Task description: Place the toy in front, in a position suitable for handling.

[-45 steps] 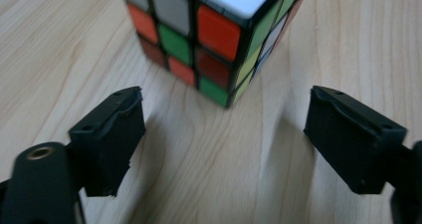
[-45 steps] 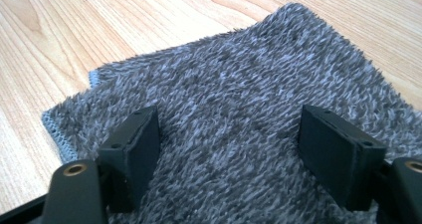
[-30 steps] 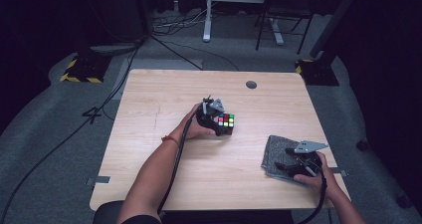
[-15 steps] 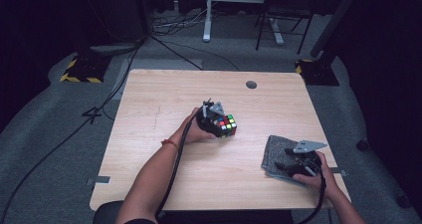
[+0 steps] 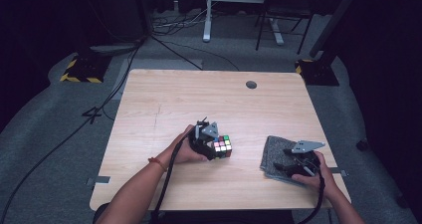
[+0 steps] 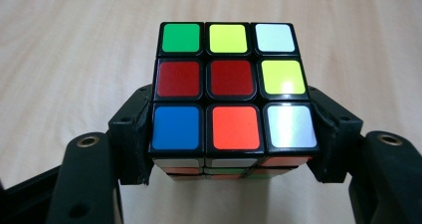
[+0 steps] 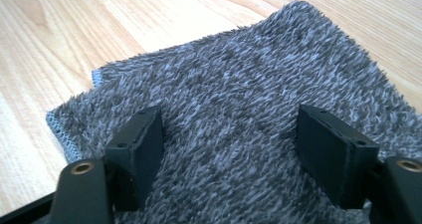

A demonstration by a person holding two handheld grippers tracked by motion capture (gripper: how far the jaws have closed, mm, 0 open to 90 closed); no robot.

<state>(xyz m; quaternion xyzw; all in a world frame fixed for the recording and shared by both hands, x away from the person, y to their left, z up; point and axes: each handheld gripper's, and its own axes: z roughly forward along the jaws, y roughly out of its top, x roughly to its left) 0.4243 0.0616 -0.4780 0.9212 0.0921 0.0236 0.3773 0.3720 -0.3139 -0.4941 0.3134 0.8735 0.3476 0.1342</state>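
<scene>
The pale wooden surface (image 5: pixel 164 99) stands on grey carpet in a dark room. Near the front edge's middle, the left tool (image 5: pixel 215 145) is clamped on the colour cube (image 5: pixel 223 145). By the front right corner, the right tool (image 5: pixel 290 167) hangs wide apart over the grey cloth (image 5: pixel 272 154), gripping nothing.

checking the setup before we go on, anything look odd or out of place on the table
Nothing stands out. The scrambled cube sits squarely in the left gripper, and the grey cloth lies flat under the open right gripper.

Cube (image 6: pixel 231 87): black frame, mixed colour stickers. Cloth (image 7: pixel 239 109): mottled grey. Table (image 5: pixel 164 99): light wood grain.
</scene>
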